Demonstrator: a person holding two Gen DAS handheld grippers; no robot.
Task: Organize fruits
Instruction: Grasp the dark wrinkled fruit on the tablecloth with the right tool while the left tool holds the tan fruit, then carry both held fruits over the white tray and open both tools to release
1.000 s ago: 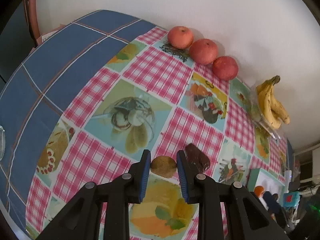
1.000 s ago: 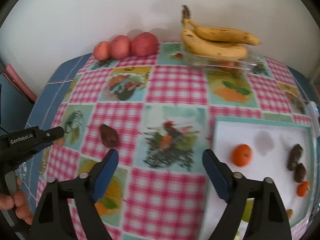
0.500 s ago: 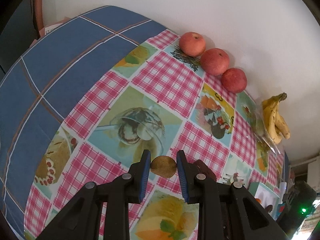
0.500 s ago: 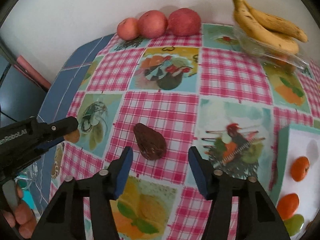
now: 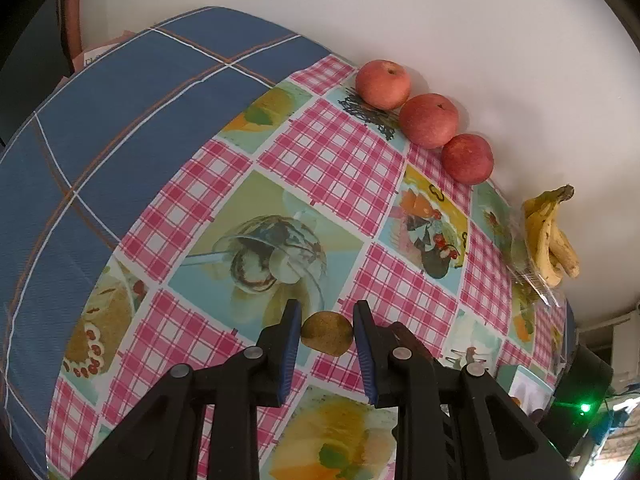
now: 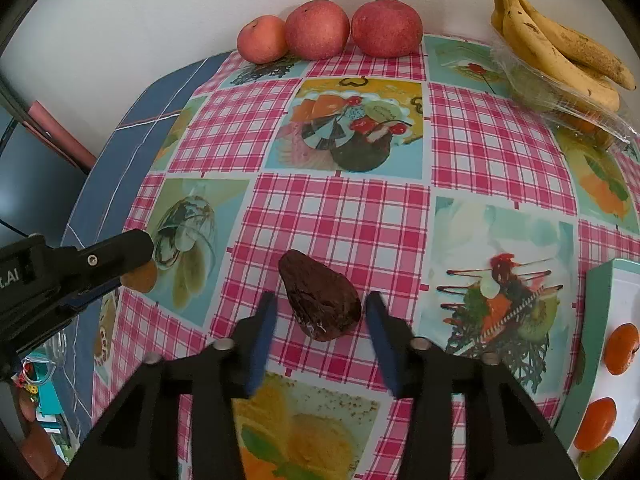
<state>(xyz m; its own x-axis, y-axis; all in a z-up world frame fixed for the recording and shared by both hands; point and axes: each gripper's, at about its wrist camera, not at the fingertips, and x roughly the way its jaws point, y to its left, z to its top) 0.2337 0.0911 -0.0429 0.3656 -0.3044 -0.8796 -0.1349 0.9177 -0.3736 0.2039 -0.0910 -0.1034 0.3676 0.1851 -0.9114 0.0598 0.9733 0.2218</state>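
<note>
My left gripper [image 5: 326, 338] is shut on a small round brown-green fruit [image 5: 327, 333], held between its blue pads above the patterned tablecloth [image 5: 320, 152]. The right wrist view shows that same fruit [image 6: 140, 277] at the tip of the left gripper, far left. A dark brown, pear-shaped fruit [image 6: 320, 300] lies on the cloth. My right gripper [image 6: 320, 322] is open with one finger on each side of it, and narrow gaps remain.
Three red apples [image 6: 317, 29] line the back wall, also seen as apples [image 5: 428, 120] from the left. Bananas [image 6: 560, 52] rest on a clear wrapped pack at back right. A teal-rimmed white tray [image 6: 598, 320] at right holds small oranges [image 6: 621, 348]. A hand [image 6: 36, 440] shows lower left.
The right gripper has moved left and forward to the dark fruit and narrowed around it. The left gripper has drawn back with the small fruit still in its grip.
</note>
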